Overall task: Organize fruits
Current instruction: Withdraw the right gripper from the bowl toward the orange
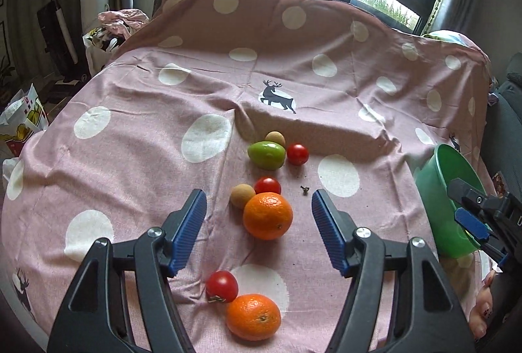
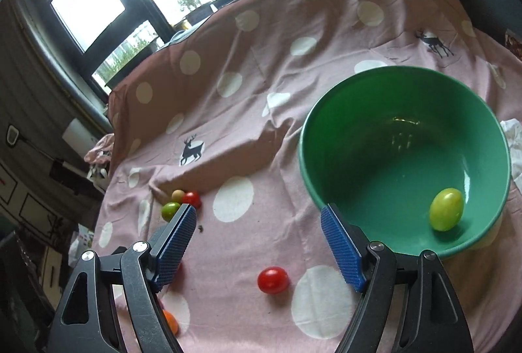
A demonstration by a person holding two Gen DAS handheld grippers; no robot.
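Note:
Fruits lie on a pink polka-dot cloth [image 1: 130, 157]. My left gripper [image 1: 259, 216] is open above an orange [image 1: 268, 216], with a tan fruit [image 1: 242, 196] and a red tomato [image 1: 267, 185] just beyond. Farther off lie a green fruit [image 1: 266, 155], another tan fruit [image 1: 275, 138] and a tomato [image 1: 297, 154]. Nearer lie a tomato [image 1: 222, 286] and a second orange [image 1: 253, 316]. My right gripper [image 2: 257, 235] is open and empty, left of a green bowl [image 2: 342, 137] holding a yellow-green fruit [image 2: 446, 213]. A red tomato [image 2: 273, 280] lies below it.
The bowl [image 1: 434, 186] stands at the table's right edge in the left wrist view, with the right gripper [image 1: 473, 216] beside it. A small dark stem [image 1: 305, 189] lies on the cloth. Bags and clutter stand off the table's left side [image 1: 23, 124]. Windows are behind.

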